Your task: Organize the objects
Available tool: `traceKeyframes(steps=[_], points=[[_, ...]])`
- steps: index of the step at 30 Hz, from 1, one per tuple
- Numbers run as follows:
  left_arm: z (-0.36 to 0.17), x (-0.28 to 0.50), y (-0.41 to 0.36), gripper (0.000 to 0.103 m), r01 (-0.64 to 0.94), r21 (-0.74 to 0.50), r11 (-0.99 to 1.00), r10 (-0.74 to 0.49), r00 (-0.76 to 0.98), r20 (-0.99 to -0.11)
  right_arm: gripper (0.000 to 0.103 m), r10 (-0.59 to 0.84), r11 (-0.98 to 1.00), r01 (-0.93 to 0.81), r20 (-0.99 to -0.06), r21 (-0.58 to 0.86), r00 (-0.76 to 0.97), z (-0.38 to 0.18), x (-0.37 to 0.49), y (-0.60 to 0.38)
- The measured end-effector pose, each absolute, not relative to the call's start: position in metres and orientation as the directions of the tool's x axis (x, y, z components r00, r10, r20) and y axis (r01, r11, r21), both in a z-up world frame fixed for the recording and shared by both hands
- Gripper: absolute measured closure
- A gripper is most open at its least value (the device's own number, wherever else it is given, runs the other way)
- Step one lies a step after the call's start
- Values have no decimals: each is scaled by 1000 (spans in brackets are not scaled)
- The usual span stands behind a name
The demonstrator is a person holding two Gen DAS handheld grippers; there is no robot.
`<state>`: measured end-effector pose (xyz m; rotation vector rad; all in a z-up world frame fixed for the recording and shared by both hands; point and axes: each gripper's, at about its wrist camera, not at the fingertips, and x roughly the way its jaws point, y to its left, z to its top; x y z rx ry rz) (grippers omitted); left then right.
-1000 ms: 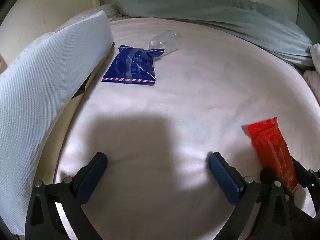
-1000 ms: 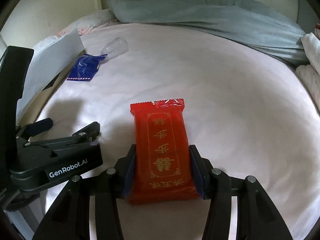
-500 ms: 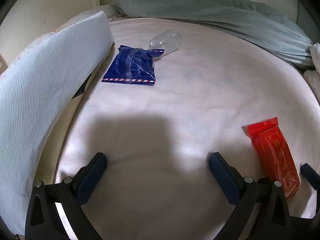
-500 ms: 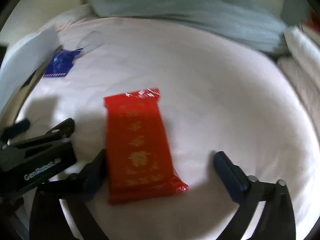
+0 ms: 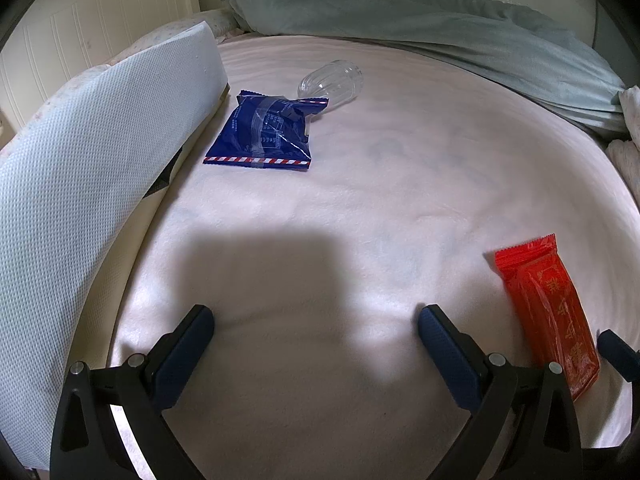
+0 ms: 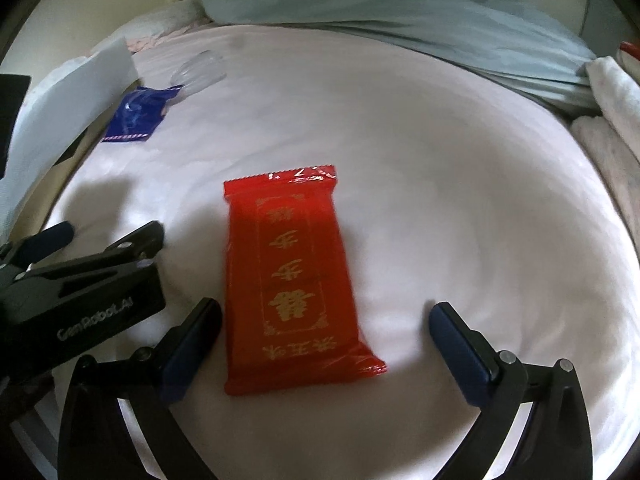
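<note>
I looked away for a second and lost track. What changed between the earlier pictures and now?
The right gripper let go of the red packet: its jaws have just been opening, and the packet lies free on the bed between them. The left gripper, blue packet and clear bottle stayed as they were.

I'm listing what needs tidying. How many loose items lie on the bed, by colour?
Red packet: 1
Blue packet: 1
Clear plastic bottle: 1
Total: 3
</note>
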<state>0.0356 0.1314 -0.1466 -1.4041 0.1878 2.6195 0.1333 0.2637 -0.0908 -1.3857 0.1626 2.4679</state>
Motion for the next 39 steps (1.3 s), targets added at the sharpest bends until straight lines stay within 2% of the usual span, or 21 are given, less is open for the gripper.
traceKeyframes(steps=[39], points=[[-149, 34, 134, 0, -204, 17, -979, 98, -542, -835, 1, 184, -958, -285, -828, -30, -530, -92, 117, 269]])
